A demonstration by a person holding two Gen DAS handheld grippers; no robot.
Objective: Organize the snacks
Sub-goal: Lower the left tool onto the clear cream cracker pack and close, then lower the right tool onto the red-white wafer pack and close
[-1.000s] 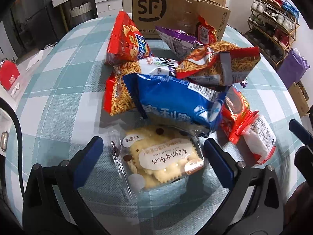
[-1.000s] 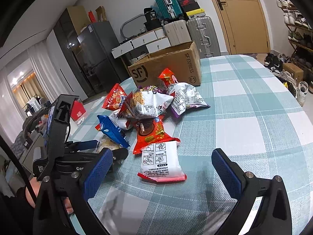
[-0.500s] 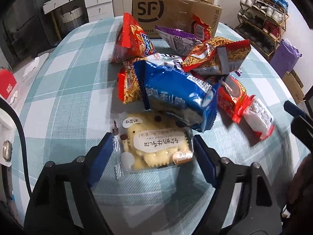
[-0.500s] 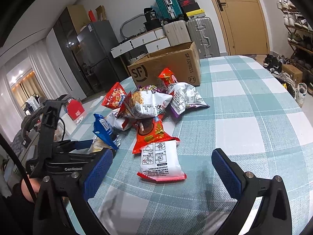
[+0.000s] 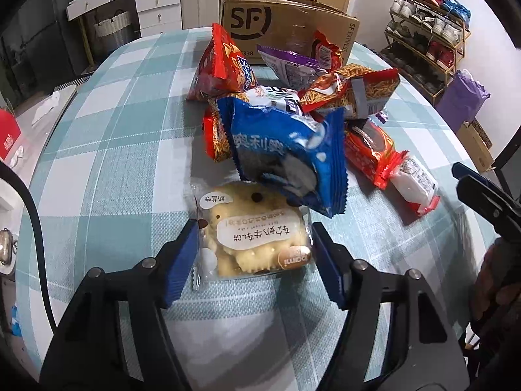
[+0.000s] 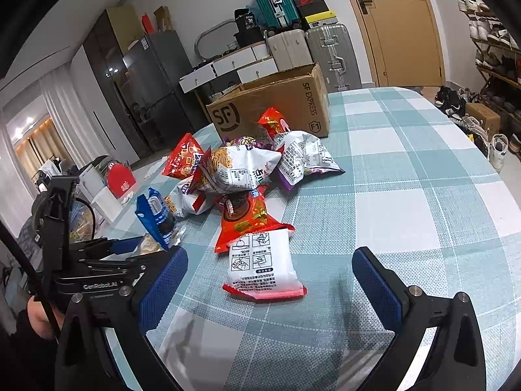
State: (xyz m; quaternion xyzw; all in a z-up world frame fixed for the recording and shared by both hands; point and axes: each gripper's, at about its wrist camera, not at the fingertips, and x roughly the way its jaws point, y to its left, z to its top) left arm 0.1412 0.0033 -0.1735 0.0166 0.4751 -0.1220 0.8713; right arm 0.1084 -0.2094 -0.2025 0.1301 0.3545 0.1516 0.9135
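Closing: the left gripper (image 5: 254,251) has its blue ribbed pads on both sides of the biscuit pack (image 5: 252,236); they touch or nearly touch its wrapper, and I cannot tell if the squeeze is firm.
Right gripper: the right gripper (image 6: 268,280) is wide apart and holds nothing; the white pack (image 6: 262,265) lies flat between and just ahead of its fingers.
Biscuit pack: clear crinkled film, pale round biscuits inside, a white label on top; it lies flat on the cloth (image 5: 107,137).
Just ahead: the blue bag (image 5: 286,156) is puffy and glossy with saw-tooth ends; its lower corner lies over the far edge of the biscuit pack.
Further ahead: the pile (image 5: 293,91) of shiny red, orange and purple bags, soft, wrinkled and leaning on each other.
Farthest: the box (image 5: 280,22), brown cardboard with flaps up, stands behind the pile.
Cloth: woven, checked in teal and white, on a round table.
Progress: I judge the task is at its start; all visible snacks are on the cloth, and whether the box holds any is hidden.
Left to do: almost everything, pack by pack.
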